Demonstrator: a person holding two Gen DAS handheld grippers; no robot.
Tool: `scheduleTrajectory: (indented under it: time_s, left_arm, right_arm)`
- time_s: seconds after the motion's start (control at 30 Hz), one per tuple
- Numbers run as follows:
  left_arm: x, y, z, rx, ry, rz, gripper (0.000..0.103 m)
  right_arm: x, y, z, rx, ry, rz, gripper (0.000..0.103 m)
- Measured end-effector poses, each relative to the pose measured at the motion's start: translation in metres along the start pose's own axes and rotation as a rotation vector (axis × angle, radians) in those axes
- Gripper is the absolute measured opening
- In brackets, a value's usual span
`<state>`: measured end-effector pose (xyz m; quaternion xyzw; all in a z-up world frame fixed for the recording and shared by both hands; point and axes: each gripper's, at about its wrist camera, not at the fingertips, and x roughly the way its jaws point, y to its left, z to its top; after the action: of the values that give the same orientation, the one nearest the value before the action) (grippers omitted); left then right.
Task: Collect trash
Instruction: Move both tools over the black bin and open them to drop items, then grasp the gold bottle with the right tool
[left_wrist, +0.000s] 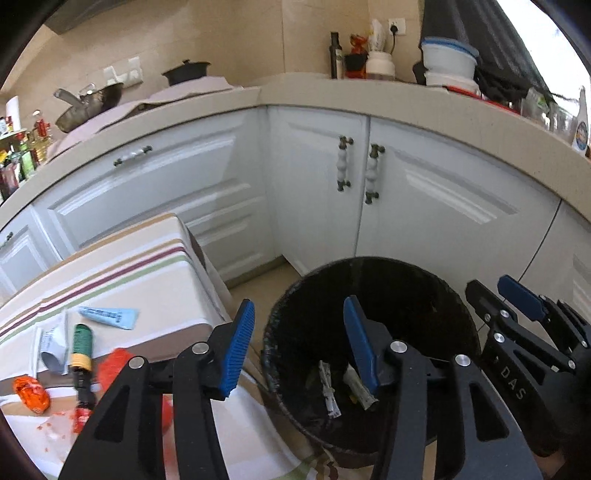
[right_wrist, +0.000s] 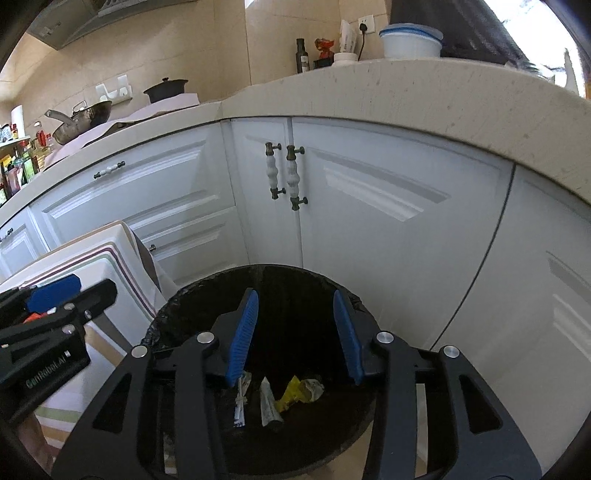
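Crumpled wrappers (right_wrist: 273, 398) lie at the bottom of a black trash bin (right_wrist: 177, 306) beside white cabinets (right_wrist: 369, 206). Above it, the right hand-held gripper (right_wrist: 295, 332) and the left hand-held gripper (left_wrist: 299, 343) both hang spread apart, pinching nothing. More litter (left_wrist: 66, 354) remains on the striped worktop (left_wrist: 147, 266).

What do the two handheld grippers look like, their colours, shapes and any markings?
Both are black plastic linkage frames with silver round pivot bolts and ribbed blue pads on two fingers. The left gripper carries "GenRobot.AI" lettering on its side; the right gripper shows "DAS" lettering. No cables or sleeves show.
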<state>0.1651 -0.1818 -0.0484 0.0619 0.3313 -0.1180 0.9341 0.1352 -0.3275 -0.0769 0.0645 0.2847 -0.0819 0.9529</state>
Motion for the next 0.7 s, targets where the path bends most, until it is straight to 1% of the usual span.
scheduleTrajectory:
  time_s: [0.07, 0.2, 0.4, 0.57, 0.7]
  left_arm:
    - [-0.011, 0.006, 0.0, -0.005, -0.021, 0.009, 0.05]
    - [-0.032, 0.021, -0.004, -0.017, -0.04, 0.018, 0.05]
    - [-0.071, 0.053, -0.019, -0.052, -0.071, 0.048, 0.05]
    - [-0.106, 0.089, -0.04, -0.088, -0.094, 0.107, 0.054]
    - [-0.129, 0.12, -0.062, -0.119, -0.095, 0.163, 0.057]
  right_arm:
    - [-0.009, 0.003, 0.0, -0.002, -0.005, 0.003, 0.042]
    - [-0.027, 0.011, -0.003, -0.008, -0.015, 0.01, 0.042]
    - [-0.06, 0.035, -0.01, -0.015, -0.028, 0.044, 0.042]
    - [-0.087, 0.068, -0.024, -0.042, -0.035, 0.098, 0.044]
    - [-0.104, 0.101, -0.039, -0.081, -0.031, 0.15, 0.045]
